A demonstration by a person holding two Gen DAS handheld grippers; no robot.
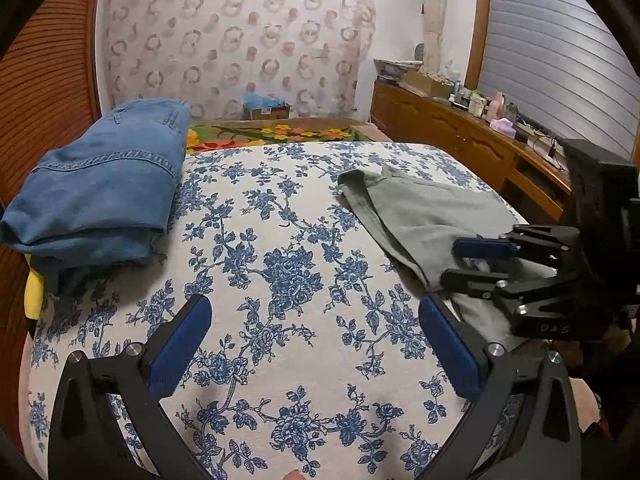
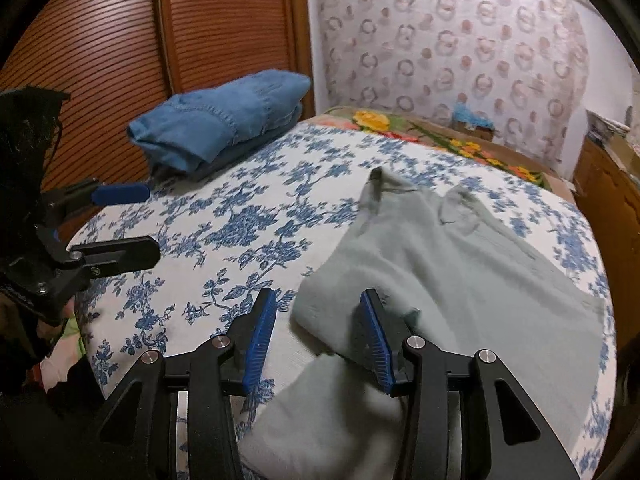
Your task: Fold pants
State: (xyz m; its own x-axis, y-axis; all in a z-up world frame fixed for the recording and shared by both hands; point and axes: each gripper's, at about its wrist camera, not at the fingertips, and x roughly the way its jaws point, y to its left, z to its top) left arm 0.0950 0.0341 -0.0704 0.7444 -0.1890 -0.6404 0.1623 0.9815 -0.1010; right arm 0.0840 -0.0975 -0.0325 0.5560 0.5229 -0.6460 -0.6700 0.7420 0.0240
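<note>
Grey-green pants [image 2: 440, 272] lie rumpled on the floral bedspread [image 1: 280, 240], near end cut off by the frame.
Left gripper [image 1: 316, 344] gapes over bare cloth; right gripper [image 2: 318, 332], fingers apart, straddles a blurred fold.

On the bed [image 2: 256, 240], the unfolded pants [image 2: 440, 264] lie toward 3 o'clock and the folded jeans [image 2: 224, 128] sit at 10 o'clock, well apart, against the louvered doors [image 2: 120, 52]. A dresser [image 1: 460, 136] stands beyond the bed's 3 o'clock edge, a cardboard box [image 1: 266, 111] behind at 12.
</note>
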